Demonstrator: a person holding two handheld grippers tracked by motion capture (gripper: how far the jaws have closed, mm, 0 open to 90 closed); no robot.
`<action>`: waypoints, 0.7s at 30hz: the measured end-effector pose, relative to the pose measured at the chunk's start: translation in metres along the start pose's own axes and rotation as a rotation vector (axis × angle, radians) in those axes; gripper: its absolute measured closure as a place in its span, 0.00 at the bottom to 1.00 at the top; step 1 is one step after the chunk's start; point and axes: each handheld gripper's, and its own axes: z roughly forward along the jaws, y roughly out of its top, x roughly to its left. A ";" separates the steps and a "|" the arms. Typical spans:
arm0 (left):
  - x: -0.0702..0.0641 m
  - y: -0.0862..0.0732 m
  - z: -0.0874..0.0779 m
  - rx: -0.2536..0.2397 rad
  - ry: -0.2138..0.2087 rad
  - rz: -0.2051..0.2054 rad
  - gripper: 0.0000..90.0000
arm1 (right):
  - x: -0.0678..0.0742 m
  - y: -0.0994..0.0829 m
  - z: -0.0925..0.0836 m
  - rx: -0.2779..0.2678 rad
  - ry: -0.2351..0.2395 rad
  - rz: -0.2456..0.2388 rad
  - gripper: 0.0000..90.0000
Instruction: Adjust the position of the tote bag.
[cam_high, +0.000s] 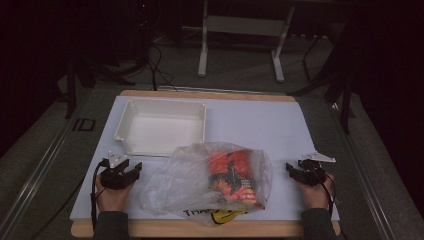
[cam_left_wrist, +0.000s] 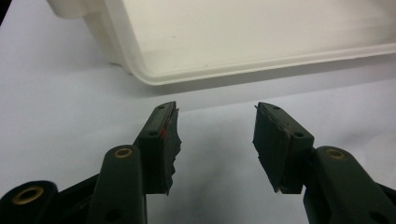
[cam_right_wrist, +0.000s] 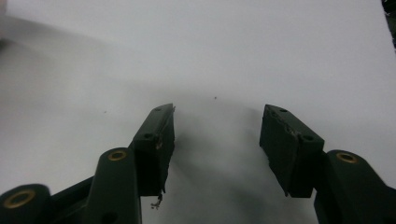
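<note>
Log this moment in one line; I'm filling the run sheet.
left hand-held gripper open | right hand-held gripper open | bagged snack untouched | tray empty

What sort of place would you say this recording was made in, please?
Probably a lab set up for recording: a white-topped wooden table holding an empty white plastic tray, metal frame legs and loose black cables on the dim floor behind.

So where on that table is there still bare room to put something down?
The widest bare patch is the far right of the white table top, between the white tray and the right edge. A narrower strip lies between the plastic bag and the right gripper. The near middle is crowded: the bag reaches the tray's near rim.
</note>
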 end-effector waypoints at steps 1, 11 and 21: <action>-0.001 0.000 -0.001 -0.008 -0.004 -0.005 0.56 | 0.000 0.000 -0.001 -0.003 0.008 0.001 0.51; 0.000 0.000 -0.007 -0.044 -0.117 -0.025 0.63 | 0.007 -0.004 -0.008 -0.009 0.076 -0.044 0.59; -0.007 0.004 -0.013 -0.053 -0.171 0.028 0.70 | 0.017 -0.002 -0.013 -0.002 0.133 -0.106 0.62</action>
